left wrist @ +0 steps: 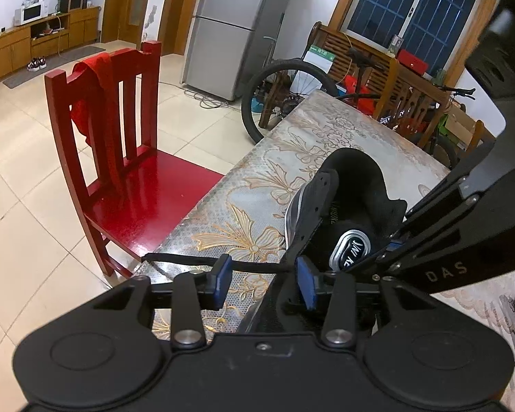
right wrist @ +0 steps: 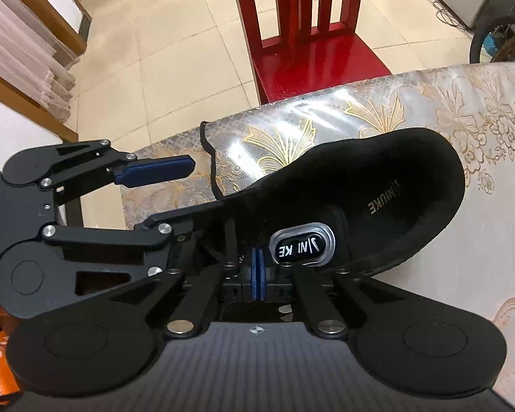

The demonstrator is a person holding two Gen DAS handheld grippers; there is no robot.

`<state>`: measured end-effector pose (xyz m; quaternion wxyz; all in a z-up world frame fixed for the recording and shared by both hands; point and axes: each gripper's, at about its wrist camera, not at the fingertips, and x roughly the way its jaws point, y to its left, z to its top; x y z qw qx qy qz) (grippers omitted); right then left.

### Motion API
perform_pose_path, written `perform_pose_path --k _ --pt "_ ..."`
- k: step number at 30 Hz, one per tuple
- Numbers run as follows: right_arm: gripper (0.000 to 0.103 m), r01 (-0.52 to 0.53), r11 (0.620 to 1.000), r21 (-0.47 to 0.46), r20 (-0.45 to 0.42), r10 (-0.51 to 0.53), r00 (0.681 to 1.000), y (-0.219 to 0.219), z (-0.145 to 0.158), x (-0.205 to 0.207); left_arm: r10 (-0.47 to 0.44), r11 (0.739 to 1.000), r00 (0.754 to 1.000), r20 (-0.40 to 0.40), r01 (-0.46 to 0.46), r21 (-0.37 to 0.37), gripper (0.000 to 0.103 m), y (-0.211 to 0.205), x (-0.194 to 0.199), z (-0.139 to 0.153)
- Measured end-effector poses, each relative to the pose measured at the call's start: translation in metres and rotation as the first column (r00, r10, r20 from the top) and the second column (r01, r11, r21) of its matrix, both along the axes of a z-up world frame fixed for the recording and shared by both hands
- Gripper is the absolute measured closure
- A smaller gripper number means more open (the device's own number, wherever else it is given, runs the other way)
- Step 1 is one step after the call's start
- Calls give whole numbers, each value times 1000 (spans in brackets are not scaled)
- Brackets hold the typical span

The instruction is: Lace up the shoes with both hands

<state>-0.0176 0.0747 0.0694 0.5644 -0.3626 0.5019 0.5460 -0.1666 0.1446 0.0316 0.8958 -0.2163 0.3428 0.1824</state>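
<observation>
The black shoe (right wrist: 377,189) lies at the worktop (right wrist: 480,130) edge, centre-right of the right view, its thin lace (left wrist: 188,261) limp and slippery — probably best pinched near the tip. The left tongs (left wrist: 262,283) stand part open, lace running between them untouched. The right tongs (right wrist: 258,274) are pressed shut by the tongue — whether they pinch anything I cannot tell.

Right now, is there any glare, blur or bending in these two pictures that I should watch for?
Left wrist view: sharp, but the fisheye bends the fridge and window and darkens the corners; mild sheen on the chair seat. Right wrist view: bright glare on the table cover beside the shoe; the top right corner looks smeared.
</observation>
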Motion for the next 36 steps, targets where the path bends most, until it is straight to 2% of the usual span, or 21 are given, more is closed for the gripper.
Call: perform_pose_path --k 4,8,11,13,17,21,23,25,29,31,34,35,36 --pt "100 -63 998 24 48 61 997 -5 5 -9 -3 1000 1000 -2 3 2 63 0 0 0" --pt "93 -153 987 48 147 145 978 -6 13 -19 -6 1000 1000 -1 6 1 63 -1 0 -1" --pt "91 -198 979 43 180 188 966 -2 12 -20 -12 1000 1000 -3 12 14 62 -1 0 -1" --pt "89 -212 977 28 179 204 962 0 11 -19 -21 1000 1000 -2 21 8 62 -1 -1 0" --pt "75 -234 970 71 161 221 962 -5 25 -11 -74 997 997 20 74 -19 65 0 -8 3" --pt "74 -275 956 105 147 258 955 -17 36 -9 -128 992 990 54 128 13 64 -5 -19 14" --pt "74 -325 941 92 168 307 937 -20 35 -16 -141 990 988 54 140 29 64 -7 -22 17" --pt "74 -392 918 53 197 375 906 -21 29 -25 -147 989 988 42 145 35 63 -8 -22 16" --pt "74 -558 829 -33 248 548 799 -19 18 -45 -148 989 989 21 148 26 63 -11 -25 10" --pt "74 -606 792 -69 257 601 757 -17 13 -49 -149 989 989 10 149 24 63 -13 -27 7" --pt "82 -642 757 -122 267 648 713 -11 4 -50 -145 989 989 -10 145 21 62 -14 -31 5" --pt "84 -644 754 -128 269 652 709 -9 3 -50 -144 989 989 -17 144 19 61 -14 -32 5" --pt "89 -633 763 -127 268 641 719 -9 6 -48 -143 990 990 -23 143 17 60 -14 -32 4"
